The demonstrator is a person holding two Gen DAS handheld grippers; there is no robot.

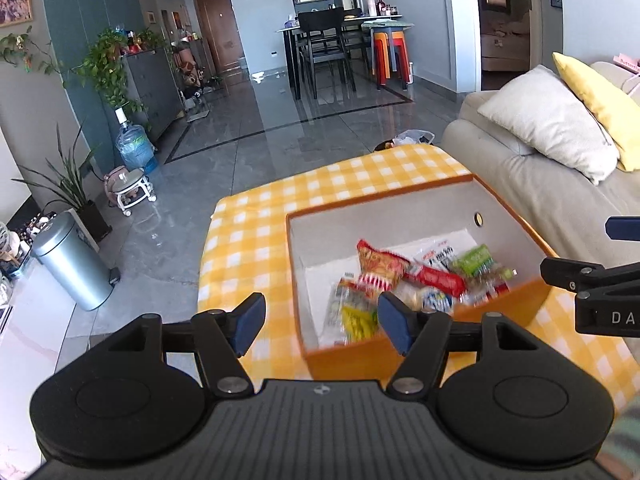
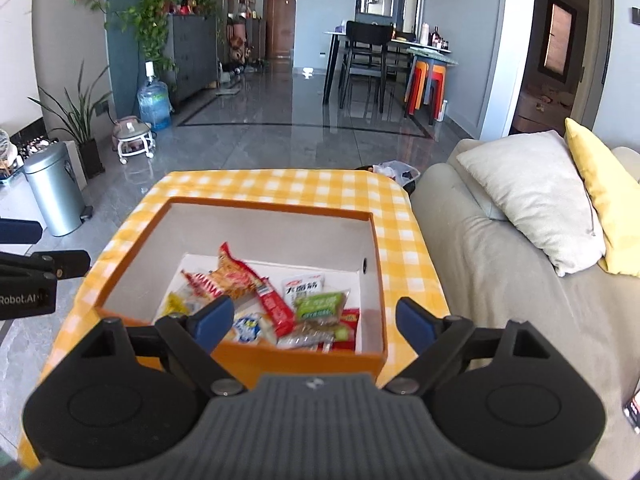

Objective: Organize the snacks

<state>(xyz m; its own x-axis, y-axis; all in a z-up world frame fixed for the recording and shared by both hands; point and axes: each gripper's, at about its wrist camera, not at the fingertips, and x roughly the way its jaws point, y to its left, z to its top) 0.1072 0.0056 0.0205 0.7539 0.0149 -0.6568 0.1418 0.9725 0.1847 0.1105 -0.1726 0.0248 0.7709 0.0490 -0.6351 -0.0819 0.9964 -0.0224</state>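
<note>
the snacks [image 2: 276,304], a loose heap of bright wrapped packets, lie on the floor of an orange box [image 2: 280,356] with pale inner walls, which stands on the tabletop [image 2: 280,184] under a yellow-and-white checked cloth, just beside a beige sofa [image 2: 500,280]. the left hand-held gripper [image 1: 320,322] hangs over the box's near left corner with its blue pads spread and nothing between them. the right hand-held gripper [image 2: 314,326] hangs over the near wall, likewise released and empty.

A home living room: sofa [image 2: 500,248], dining table [image 2: 384,46], houseplants [image 2: 154,24].
</note>
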